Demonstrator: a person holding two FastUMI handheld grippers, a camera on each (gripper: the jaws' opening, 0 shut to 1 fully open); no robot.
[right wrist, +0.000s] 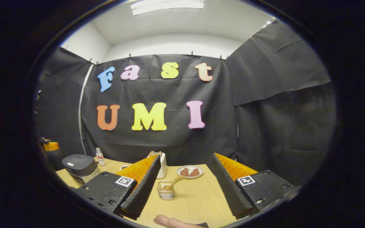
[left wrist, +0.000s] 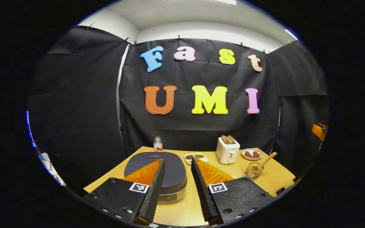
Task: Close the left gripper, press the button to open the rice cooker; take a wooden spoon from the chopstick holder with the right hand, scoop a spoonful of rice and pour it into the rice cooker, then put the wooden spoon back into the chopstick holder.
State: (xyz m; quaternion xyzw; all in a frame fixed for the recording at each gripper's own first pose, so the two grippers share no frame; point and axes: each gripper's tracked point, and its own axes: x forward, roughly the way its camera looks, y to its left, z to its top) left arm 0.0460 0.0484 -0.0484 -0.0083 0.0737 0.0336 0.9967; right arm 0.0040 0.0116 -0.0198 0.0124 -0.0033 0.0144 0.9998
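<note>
The rice cooker (left wrist: 155, 172) sits shut on the wooden table (left wrist: 185, 209), directly ahead of the left gripper (left wrist: 176, 190) and slightly to its left, so near that the dark lid passes behind the left finger; the lighter panel on the cooker's near face, low between the two fingers, is probably where the button lies, though I cannot make out the button itself. That is the relation the first move depends on: the target is straight forward and a little down, and the left gripper is clearly the nearer of the two. Its fingers stand apart with nothing between them, so they need to come together before pressing. The right gripper (right wrist: 185, 190) also hangs wide open and empty above the table, with the wire chopstick holder (right wrist: 165, 190) just ahead between its fingers, closer to the left one. The wooden spoon (right wrist: 175, 182) stands in the holder, its handle leaning up and to the right toward a plate (right wrist: 190, 172) of reddish-brown food. A white toaster (left wrist: 227, 150) stands at the far side, a small bottle (left wrist: 158, 144) beyond the cooker.
</note>
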